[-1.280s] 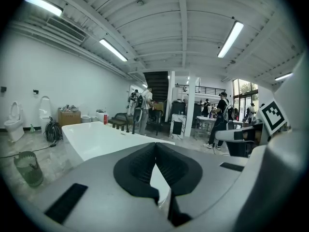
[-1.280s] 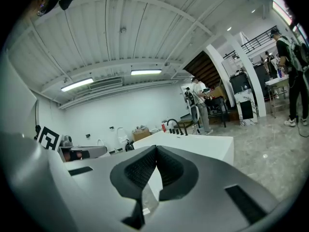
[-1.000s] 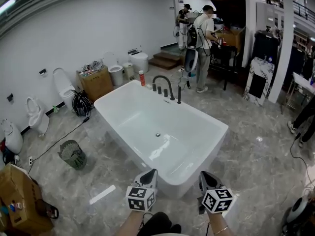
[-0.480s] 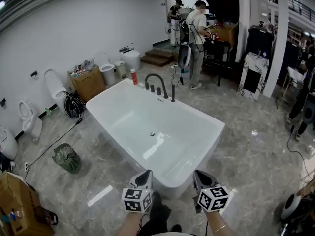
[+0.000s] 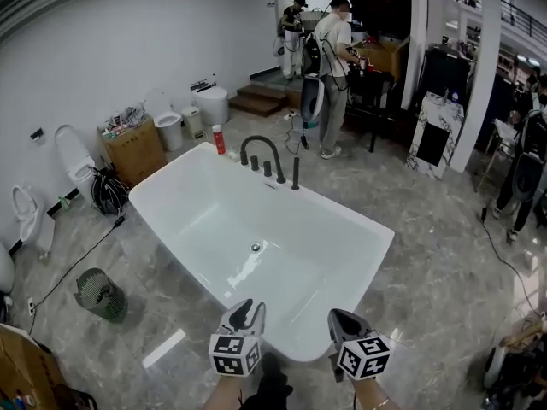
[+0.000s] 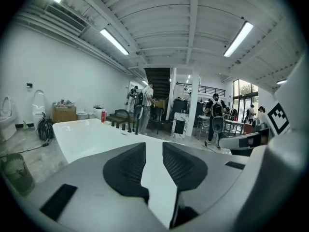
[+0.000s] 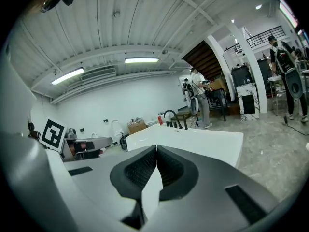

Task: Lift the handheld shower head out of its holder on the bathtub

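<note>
**Shower head in its holder, both grippers at the tub's near corner**

The shower head (image 5: 296,172) stands upright as a thin black stick in its holder on the far edge of the tub (image 5: 350,219). It is at the right end of a row of black fittings. The arched faucet (image 5: 272,147) and the knobs (image 5: 267,168) stand just to its left. Nothing touches it.

Both grippers hover side by side over the tub's near corner, well apart from the shower head and pointing across the basin toward it. The left gripper (image 5: 244,311) is empty. Its jaws are parted and opening, with only the white tub showing through the gap. The right gripper (image 5: 342,321) is also empty, and its pads are pressed together at the tips.

A red bottle (image 5: 219,138) stands by the tub's far left corner. On the floor to the left of the tub are a mesh bin (image 5: 99,294), a coil of black cable (image 5: 107,191) and a cardboard box (image 5: 135,149). Toilets (image 5: 73,155) line the white wall. Two people (image 5: 332,54) stand at the back of the room, beyond the fittings.
</note>
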### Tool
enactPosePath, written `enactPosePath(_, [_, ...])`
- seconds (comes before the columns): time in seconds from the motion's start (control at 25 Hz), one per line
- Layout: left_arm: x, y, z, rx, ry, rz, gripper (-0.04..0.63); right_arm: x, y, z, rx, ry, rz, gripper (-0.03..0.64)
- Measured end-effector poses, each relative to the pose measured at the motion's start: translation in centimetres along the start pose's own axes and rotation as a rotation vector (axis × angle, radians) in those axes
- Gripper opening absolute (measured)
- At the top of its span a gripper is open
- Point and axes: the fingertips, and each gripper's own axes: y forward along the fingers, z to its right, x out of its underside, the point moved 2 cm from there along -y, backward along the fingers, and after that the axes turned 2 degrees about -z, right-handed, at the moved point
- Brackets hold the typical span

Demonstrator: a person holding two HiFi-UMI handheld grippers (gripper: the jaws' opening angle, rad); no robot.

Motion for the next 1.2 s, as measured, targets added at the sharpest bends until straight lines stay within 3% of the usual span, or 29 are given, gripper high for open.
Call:
enactPosePath(0.32, [-5.3, 15.8, -11.8, 0.066, -0.005, -0.021, 0.141, -5.3, 18.0, 1.6, 0.036, 0.016, -0.032, 0.006])
enactPosePath(0.64, [-10.0, 25.2, -19.1, 0.098, -0.008, -0.018, 0.179, -8.8, 27.9, 2.4, 0.078, 0.028, -0.057, 0.006])
enactPosePath(0.92, [-12.3, 32.7, -20.6, 0.083, -0.014, -0.024, 0.192, -11.9, 31.9, 7.5, 0.089, 0.022, -0.079, 0.006])
enactPosePath(1.2, [-13.0, 43.9, -18.4, 0.031, -0.008, -0.05, 0.198, -14.6, 37.3, 17.2, 0.019, 0.036, -0.106, 0.006])
